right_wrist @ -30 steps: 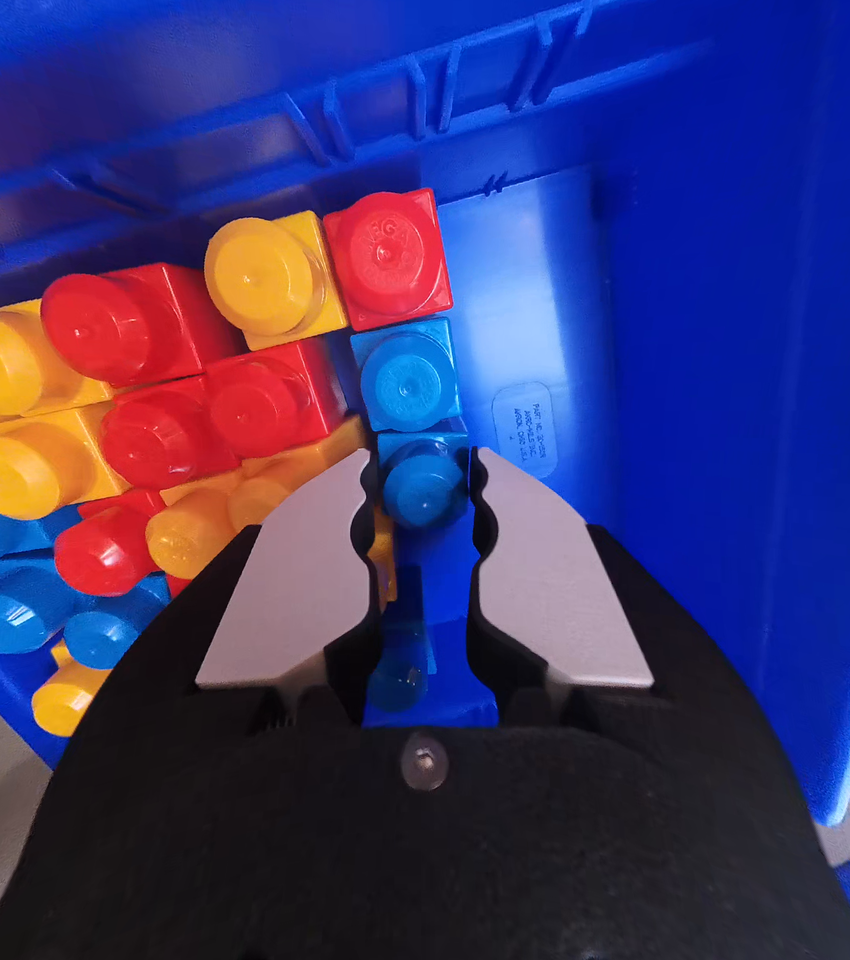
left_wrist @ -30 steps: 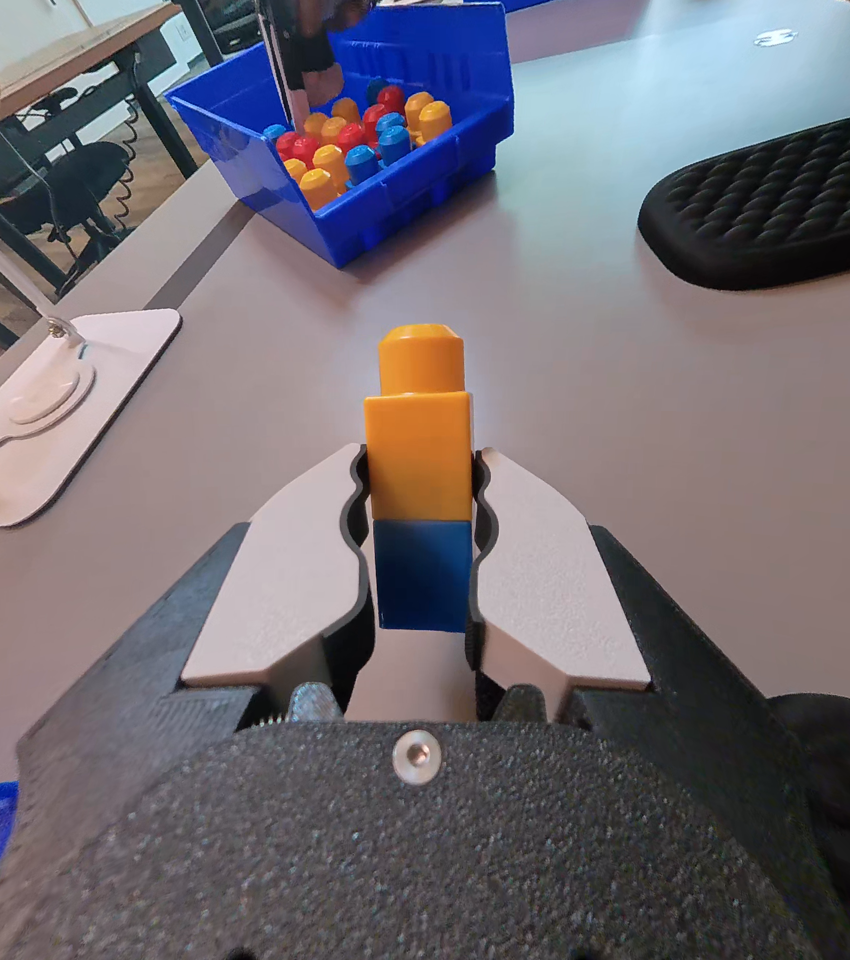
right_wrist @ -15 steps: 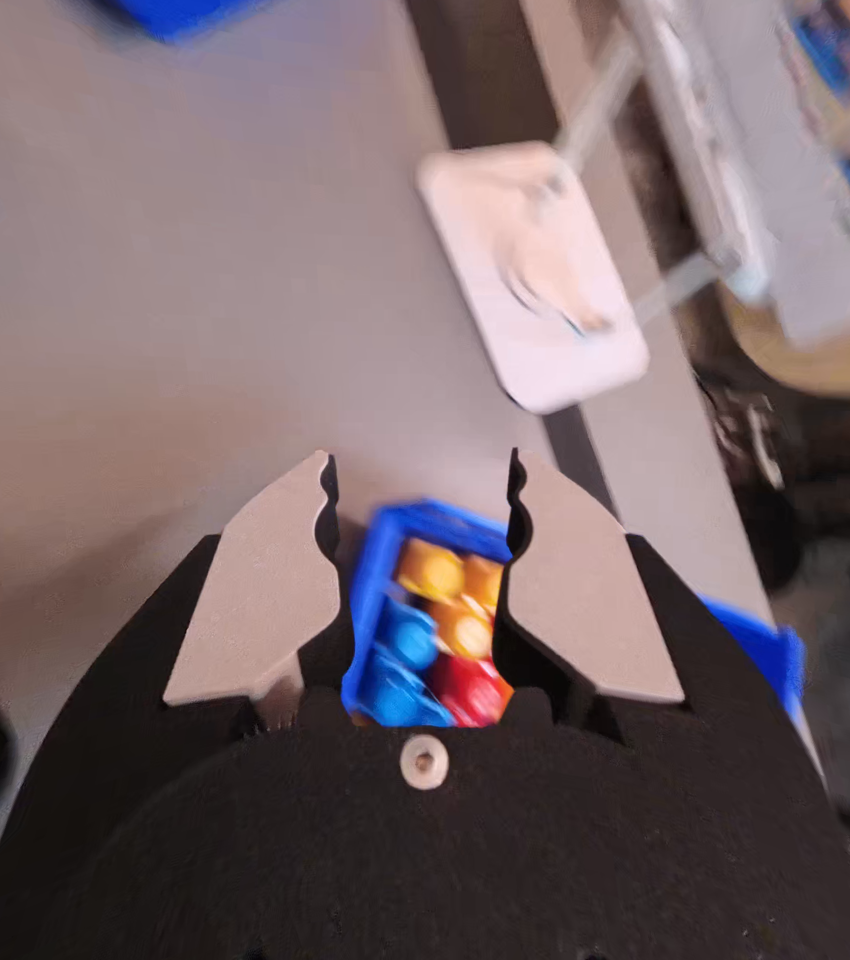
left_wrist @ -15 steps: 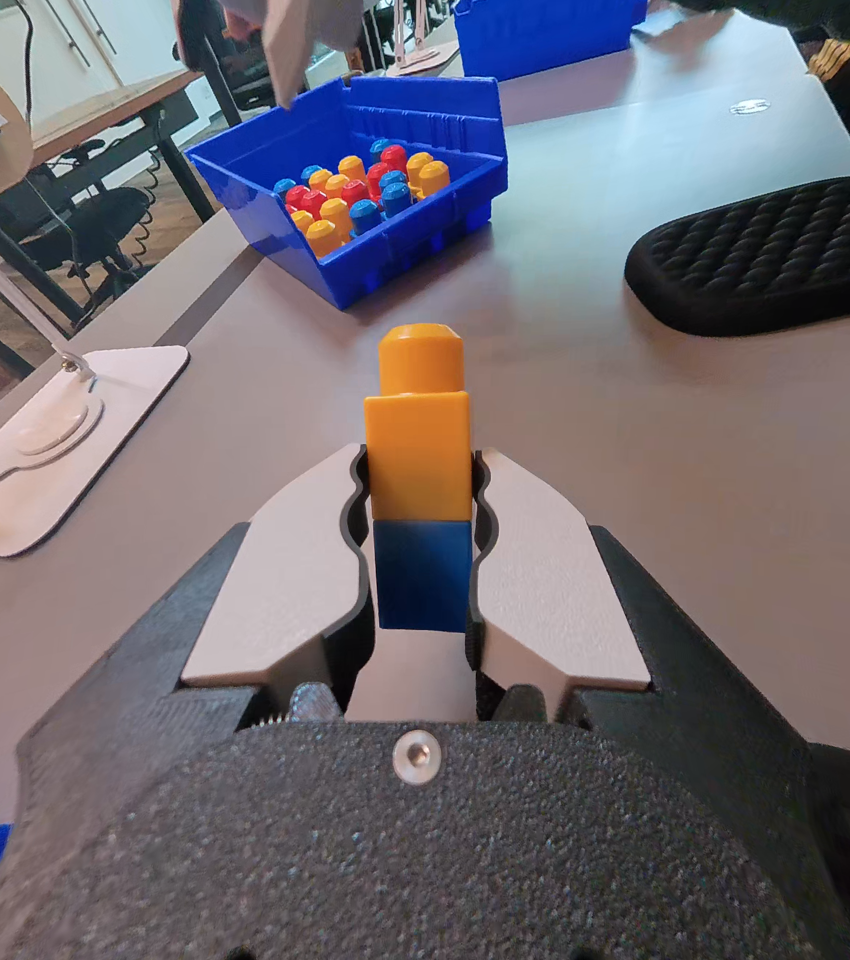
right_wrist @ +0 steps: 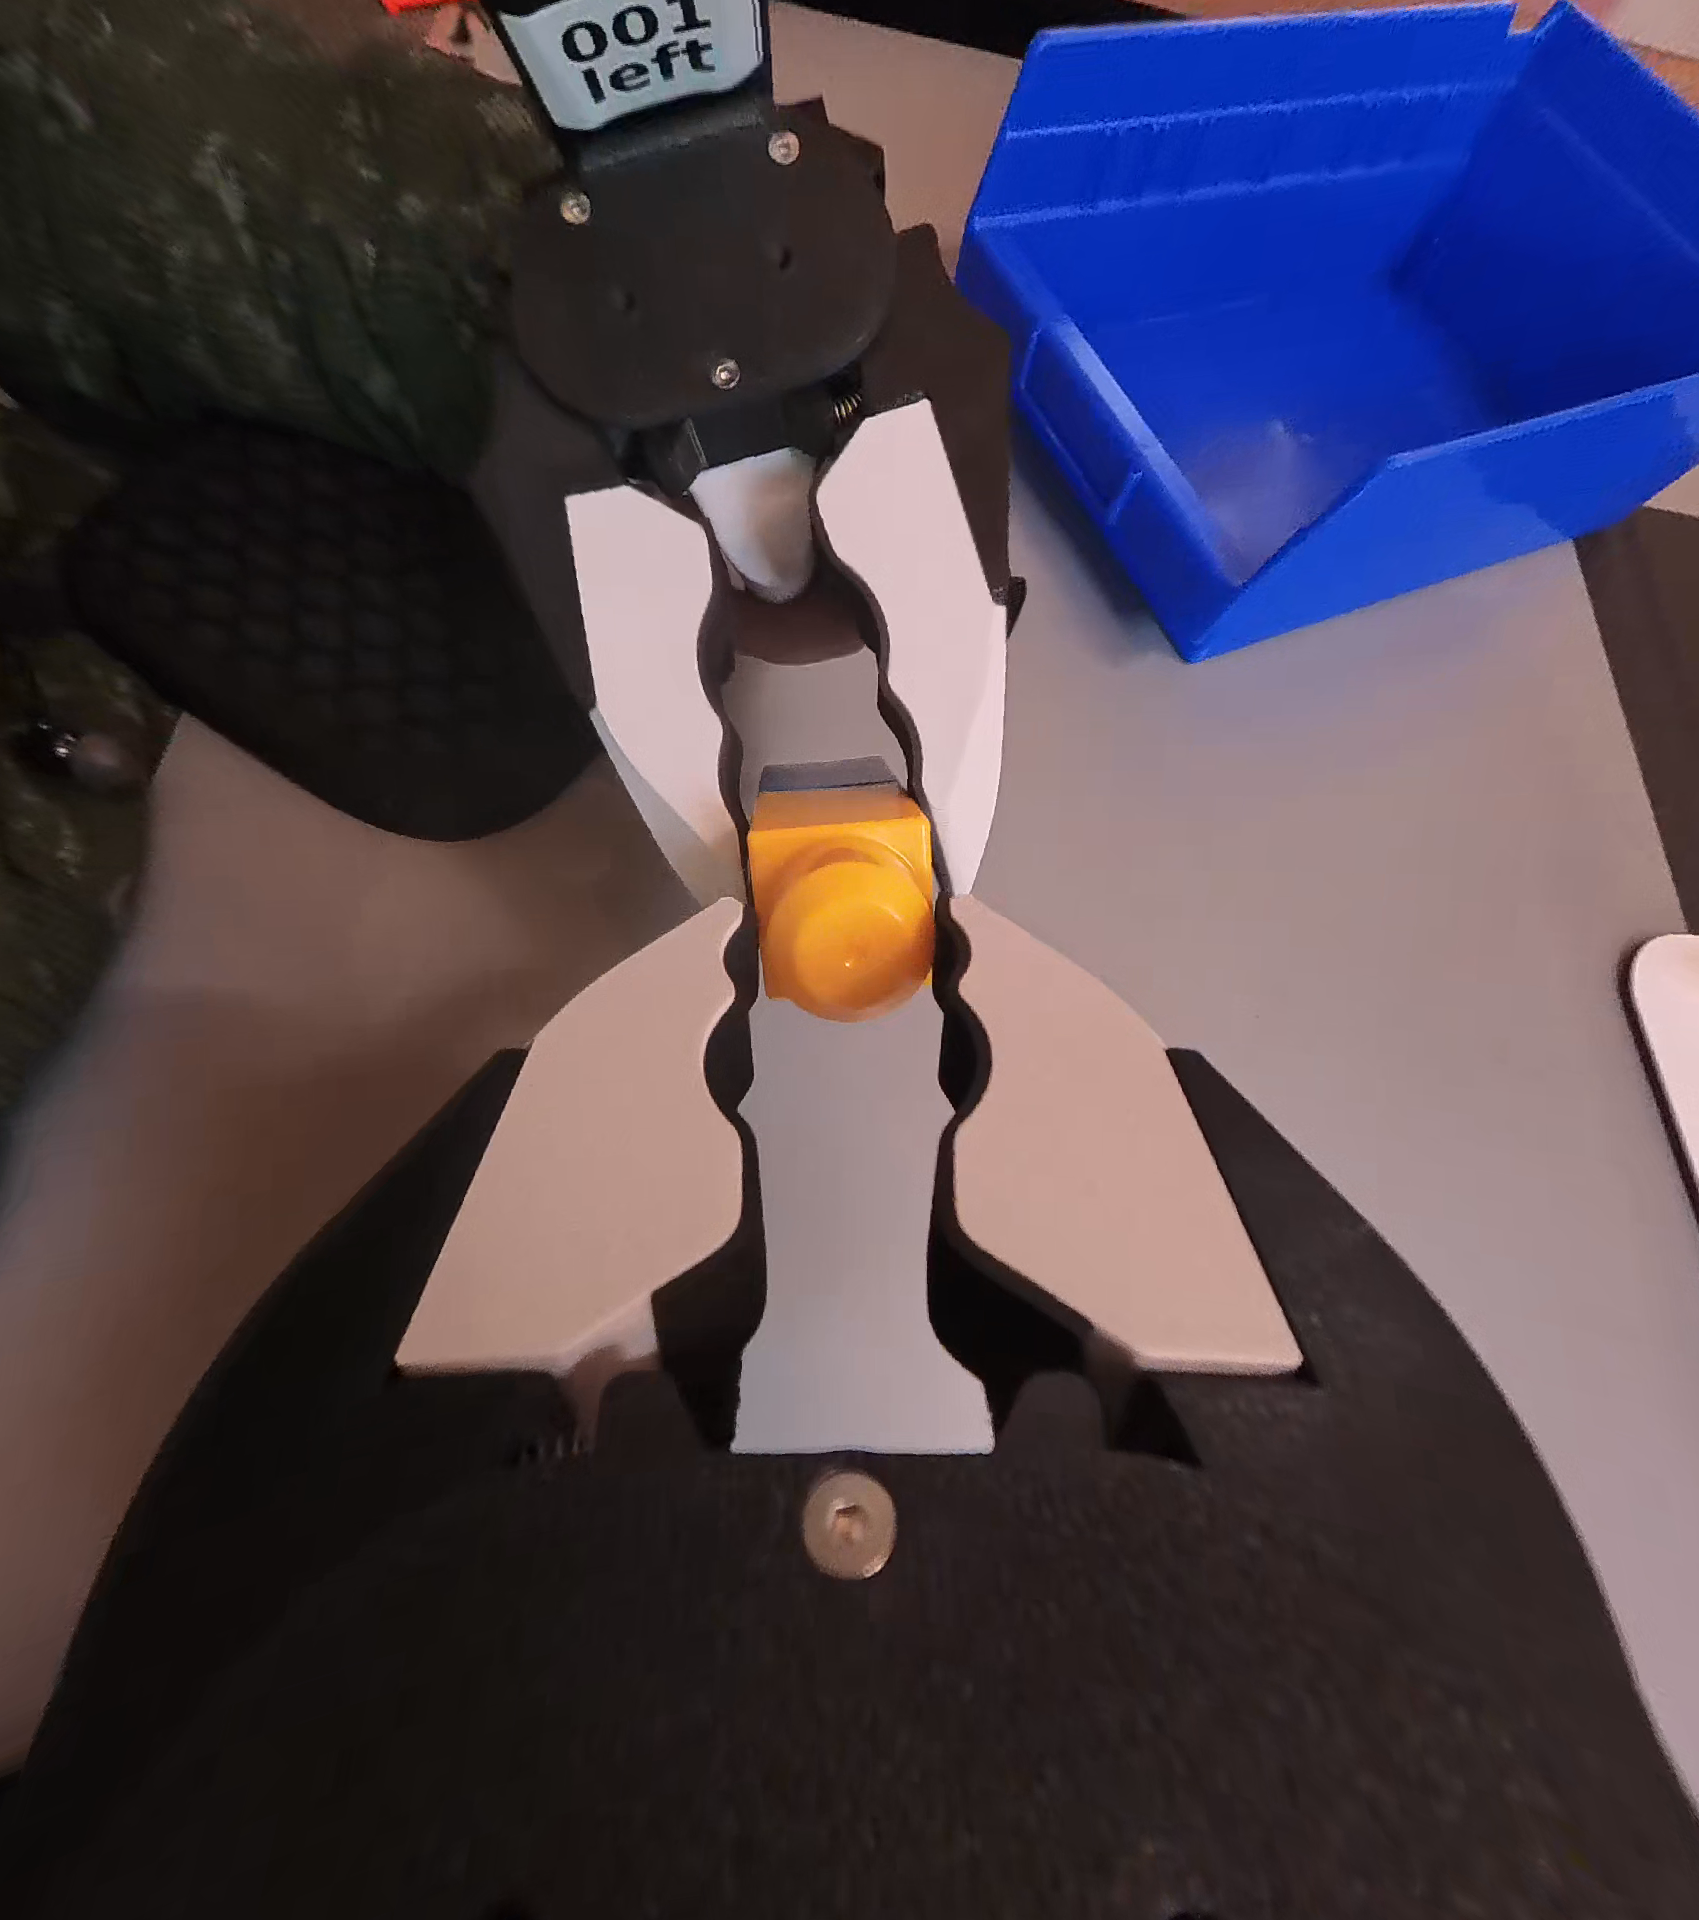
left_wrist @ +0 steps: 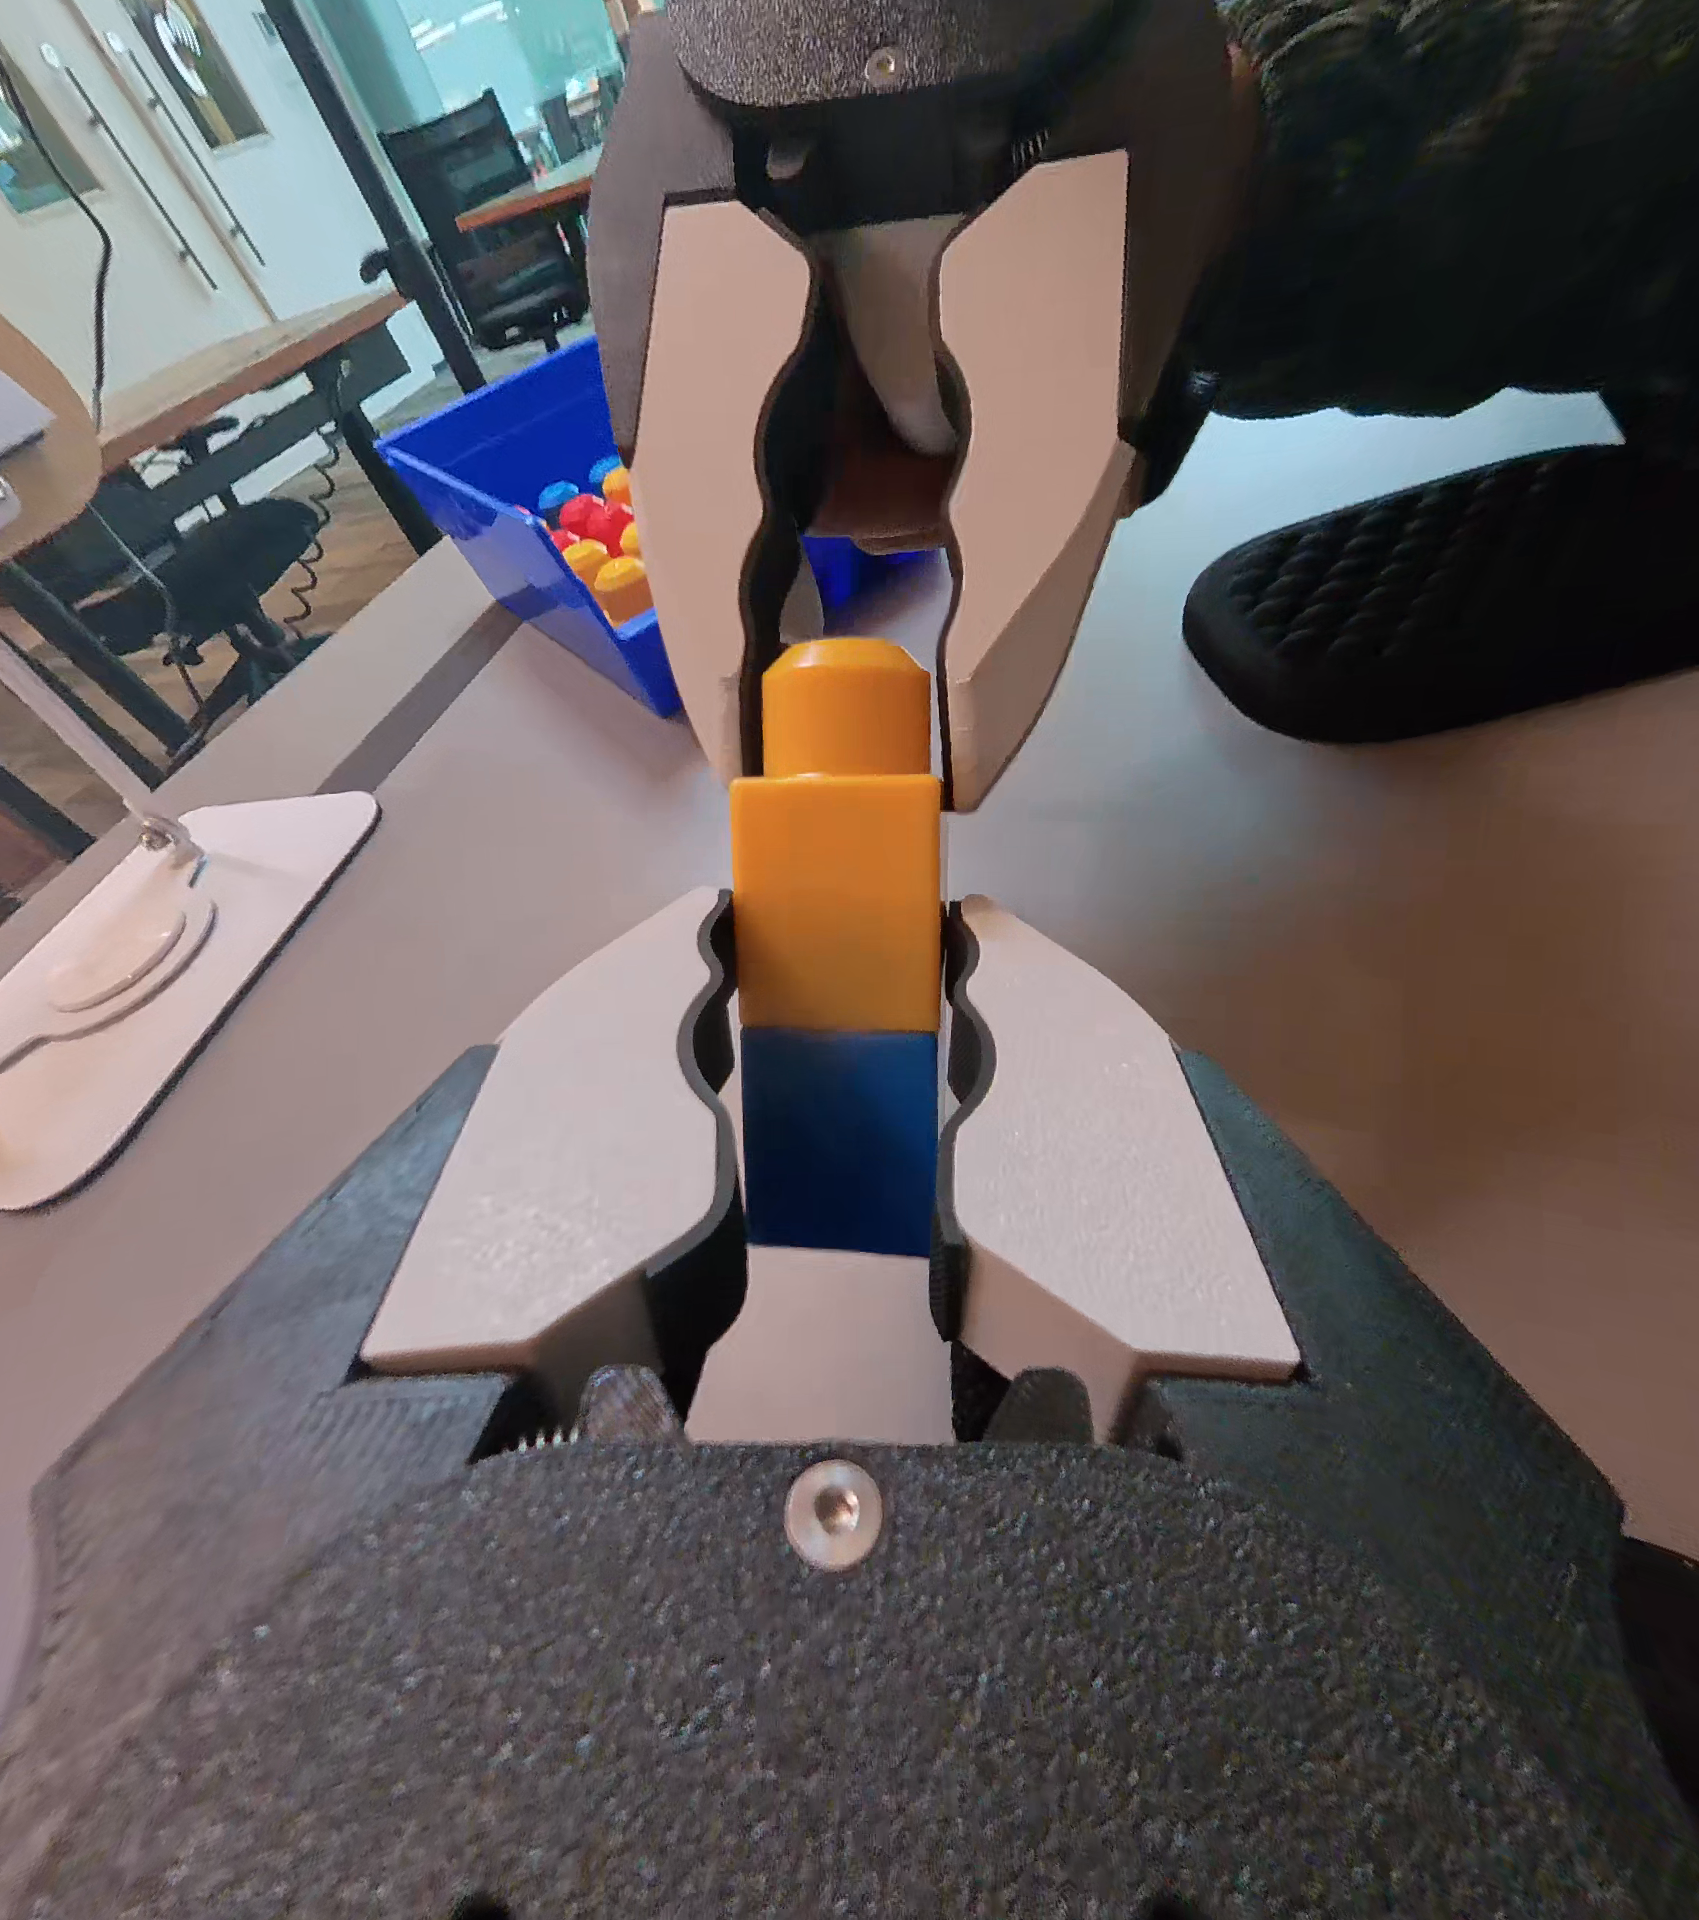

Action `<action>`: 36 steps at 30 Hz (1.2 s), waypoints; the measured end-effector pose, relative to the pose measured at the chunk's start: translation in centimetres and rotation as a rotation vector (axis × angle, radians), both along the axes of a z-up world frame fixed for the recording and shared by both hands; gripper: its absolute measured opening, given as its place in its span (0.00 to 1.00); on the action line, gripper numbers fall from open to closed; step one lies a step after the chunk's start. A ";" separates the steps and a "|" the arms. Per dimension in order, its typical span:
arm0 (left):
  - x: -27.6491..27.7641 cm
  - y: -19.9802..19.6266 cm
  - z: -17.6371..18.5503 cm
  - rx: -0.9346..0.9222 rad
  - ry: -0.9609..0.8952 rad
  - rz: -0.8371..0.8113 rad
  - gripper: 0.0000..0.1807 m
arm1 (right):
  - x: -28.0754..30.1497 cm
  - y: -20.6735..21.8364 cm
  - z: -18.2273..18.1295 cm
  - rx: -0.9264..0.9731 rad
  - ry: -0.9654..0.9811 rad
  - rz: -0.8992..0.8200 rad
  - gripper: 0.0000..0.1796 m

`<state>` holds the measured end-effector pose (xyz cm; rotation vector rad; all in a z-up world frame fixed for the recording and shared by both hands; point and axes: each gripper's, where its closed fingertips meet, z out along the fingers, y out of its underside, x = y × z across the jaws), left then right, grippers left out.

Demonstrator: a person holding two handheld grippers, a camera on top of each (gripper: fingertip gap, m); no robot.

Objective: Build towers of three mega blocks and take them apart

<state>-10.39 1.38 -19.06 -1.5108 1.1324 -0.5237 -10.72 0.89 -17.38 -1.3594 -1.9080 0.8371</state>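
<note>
On the left edge of the grey tabletop [left_wrist: 1344,987] sits a flat white stand base with a metal arm [left_wrist: 97,997], and behind it toward the far left corner stands a blue plastic bin of red, yellow and blue mega blocks [left_wrist: 554,561]. In the middle, your left gripper [left_wrist: 840,925] is clamped on a two-block stack: its pale fingers [left_wrist: 564,1143] press both sides of the orange plastic mega block with a round stud [left_wrist: 834,894] and the dark blue plastic mega block [left_wrist: 837,1132] plugged beneath it. Your right gripper [left_wrist: 845,790] faces it from the far side, its jaws narrow and straddling the orange stud; from the right wrist view the tips [right_wrist: 840,914] sit against the sides of the stud, though you cannot tell whether they are truly pinching it. In that same view an empty-looking blue plastic bin [right_wrist: 1447,312] stands near the table's far right side, just beyond the left gripper [right_wrist: 840,821]. To the right in the left wrist view lies a black textured cushion pad [left_wrist: 1499,592], resting on the tabletop well apart from the stack.
</note>
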 end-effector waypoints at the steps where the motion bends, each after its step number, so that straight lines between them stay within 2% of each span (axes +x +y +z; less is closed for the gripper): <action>1: -0.1 0.1 0.1 0.015 0.005 0.003 0.22 | 0.2 0.0 0.4 0.000 -0.003 0.000 0.18; 3: -0.3 0.4 -0.3 0.030 0.041 0.023 0.30 | 0.6 0.2 1.4 -0.024 0.001 -0.004 0.18; 5: -0.3 0.2 -0.4 0.012 0.037 0.013 0.22 | 1.1 0.3 2.4 -0.043 0.008 -0.006 0.18; 11: 0.6 -0.5 0.2 -0.047 0.037 -0.044 0.20 | 2.9 -0.2 4.2 0.000 -0.034 0.047 0.18; 12: -0.1 -0.1 -1.0 -0.048 0.109 -0.015 0.20 | 3.4 0.1 5.4 0.009 -0.006 0.044 0.18; 14: -1.0 0.2 -2.3 -0.069 0.111 0.005 0.20 | 4.8 1.2 9.1 -0.003 0.079 0.022 0.17; 18: -1.5 1.0 -1.9 -0.087 0.061 0.037 0.20 | 9.2 7.0 13.8 0.138 0.096 -0.178 0.18; 22: -1.7 1.4 -1.4 -0.067 0.029 0.065 0.20 | 15.9 16.2 15.0 0.258 -0.027 -0.492 0.18; 25: -1.9 1.7 -1.5 -0.057 0.027 0.085 0.20 | 22.8 23.3 13.3 0.279 -0.189 -0.738 0.18; 28: -1.9 1.8 -1.2 -0.048 0.015 0.088 0.20 | 29.1 28.6 9.2 0.223 -0.354 -0.923 0.18; 32: -2.1 1.9 -1.4 -0.052 0.008 0.094 0.21 | 34.1 32.5 2.6 0.114 -0.518 -1.052 0.18; 36: -2.3 2.0 -1.5 -0.061 0.003 0.098 0.21 | 35.9 34.2 -3.0 -0.012 -0.635 -1.086 0.18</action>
